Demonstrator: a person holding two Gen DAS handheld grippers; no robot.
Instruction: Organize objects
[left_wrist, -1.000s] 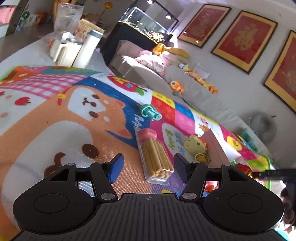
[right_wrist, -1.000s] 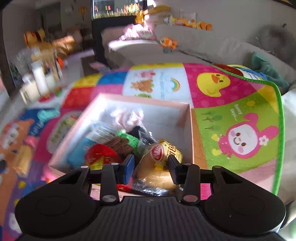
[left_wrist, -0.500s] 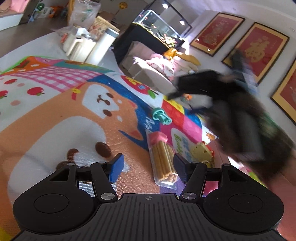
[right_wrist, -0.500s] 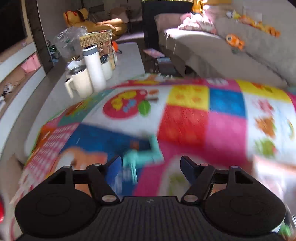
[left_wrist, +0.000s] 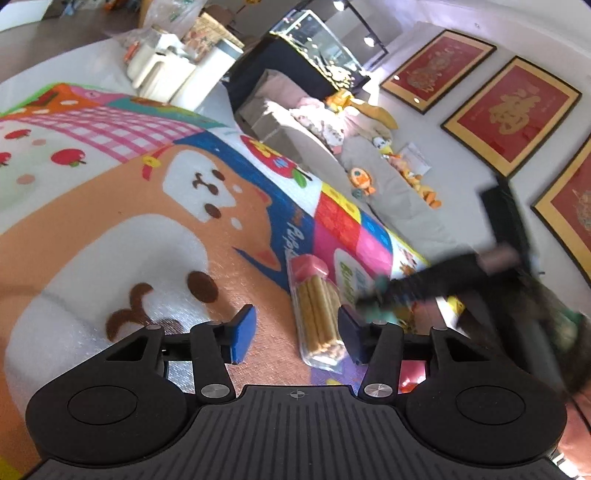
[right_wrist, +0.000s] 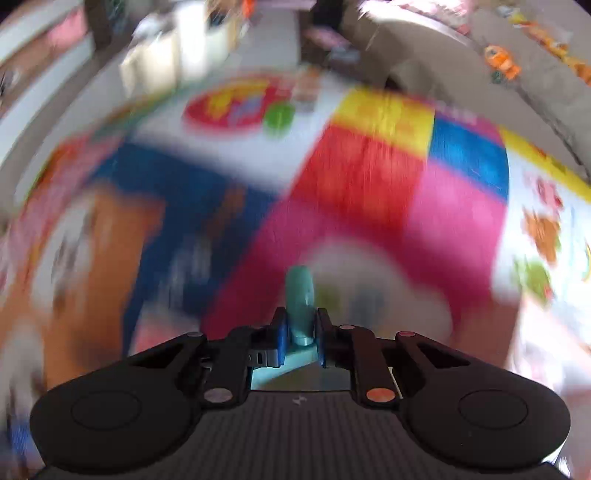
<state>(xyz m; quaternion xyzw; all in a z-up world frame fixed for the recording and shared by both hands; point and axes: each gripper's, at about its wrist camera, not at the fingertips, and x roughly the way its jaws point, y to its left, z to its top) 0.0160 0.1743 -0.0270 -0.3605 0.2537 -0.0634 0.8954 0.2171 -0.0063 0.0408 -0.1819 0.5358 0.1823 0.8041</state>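
A clear pack of biscuit sticks (left_wrist: 317, 314) with a pink cap lies on the colourful play mat (left_wrist: 110, 221). My left gripper (left_wrist: 295, 324) hovers low over the mat, its jaws closing. The pack's near end lies between the blue pads and touches neither. In the right wrist view my right gripper (right_wrist: 300, 332) is shut on a small teal plastic toy (right_wrist: 300, 295), held above the blurred mat (right_wrist: 369, 184). From the left wrist view the right gripper (left_wrist: 373, 302) shows as a dark blur just right of the pack, with a person's sleeve (left_wrist: 535, 332) behind it.
White jugs and a tall bottle (left_wrist: 166, 70) stand beyond the mat's far edge. A grey sofa (left_wrist: 388, 192) with plush toys runs along the right, and a dark cabinet with a glass tank (left_wrist: 295, 55) stands behind. Something red (left_wrist: 410, 376) lies under my left gripper's right finger.
My right gripper left the pink box, swung over to the teal toy on the mat and shut on it; the toy is off its spot. My left jaws narrowed a little and the wrist rolled.
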